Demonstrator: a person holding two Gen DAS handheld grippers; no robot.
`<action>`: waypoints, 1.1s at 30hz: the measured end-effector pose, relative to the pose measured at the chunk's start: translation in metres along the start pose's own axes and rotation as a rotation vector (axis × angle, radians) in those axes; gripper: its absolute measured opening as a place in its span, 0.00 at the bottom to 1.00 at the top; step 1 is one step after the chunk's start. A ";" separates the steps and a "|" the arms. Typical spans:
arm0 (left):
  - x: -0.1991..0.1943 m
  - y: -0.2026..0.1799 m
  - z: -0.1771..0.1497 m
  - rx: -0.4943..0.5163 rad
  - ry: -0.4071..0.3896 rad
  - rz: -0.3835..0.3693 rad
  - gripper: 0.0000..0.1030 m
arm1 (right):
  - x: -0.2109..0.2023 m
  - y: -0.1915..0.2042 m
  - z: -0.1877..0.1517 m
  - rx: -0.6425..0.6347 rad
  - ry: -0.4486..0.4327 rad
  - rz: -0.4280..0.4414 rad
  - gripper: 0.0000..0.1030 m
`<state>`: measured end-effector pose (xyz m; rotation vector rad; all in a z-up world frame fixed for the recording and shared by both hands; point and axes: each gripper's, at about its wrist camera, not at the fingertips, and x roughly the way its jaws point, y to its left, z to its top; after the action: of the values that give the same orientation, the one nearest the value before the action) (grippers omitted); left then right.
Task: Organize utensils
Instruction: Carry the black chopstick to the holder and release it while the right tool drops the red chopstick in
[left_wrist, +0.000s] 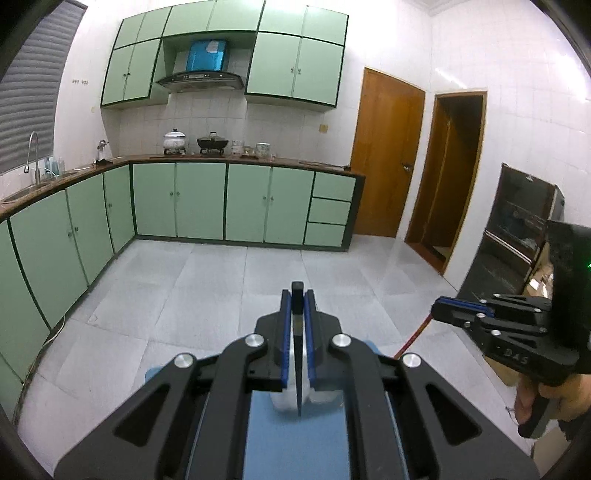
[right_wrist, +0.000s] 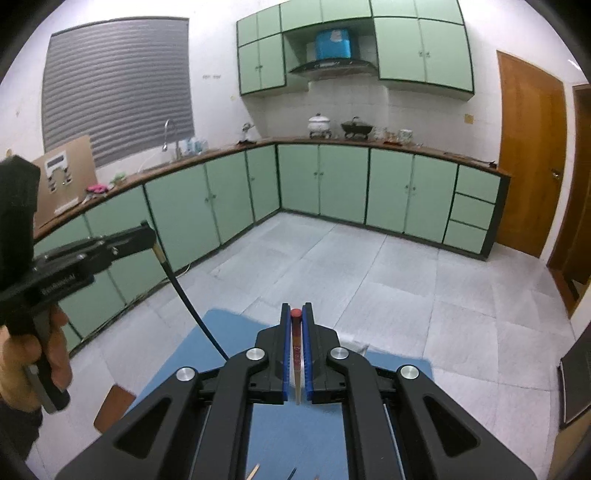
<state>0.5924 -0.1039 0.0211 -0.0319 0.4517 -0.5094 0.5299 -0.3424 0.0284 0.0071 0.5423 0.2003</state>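
Note:
My left gripper is shut on a black chopstick; its thick end sticks out past the fingertips and its thin tip points back toward the camera. It also shows in the right wrist view, hanging from the left gripper. My right gripper is shut on a red-topped chopstick. It also shows in the left wrist view below the right gripper. Both are held above a blue mat. Tips of other utensils lie on the mat at the bottom edge.
A white container stands on the blue mat under the left gripper. Green cabinets and a counter with pots run along the far walls. A dark cabinet stands at the right. The grey tiled floor lies beyond.

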 end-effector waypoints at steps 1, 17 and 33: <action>0.009 -0.002 0.006 -0.005 -0.003 0.002 0.06 | 0.001 -0.002 0.006 -0.002 -0.007 -0.007 0.06; 0.144 -0.012 -0.044 0.034 0.123 0.053 0.07 | 0.130 -0.045 -0.022 -0.001 0.154 -0.050 0.08; -0.062 0.004 -0.098 0.059 0.013 0.099 0.68 | -0.086 0.001 -0.114 0.013 -0.138 -0.042 0.21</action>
<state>0.5042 -0.0628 -0.0420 0.0500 0.4487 -0.4260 0.3990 -0.3632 -0.0249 0.0222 0.4057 0.1544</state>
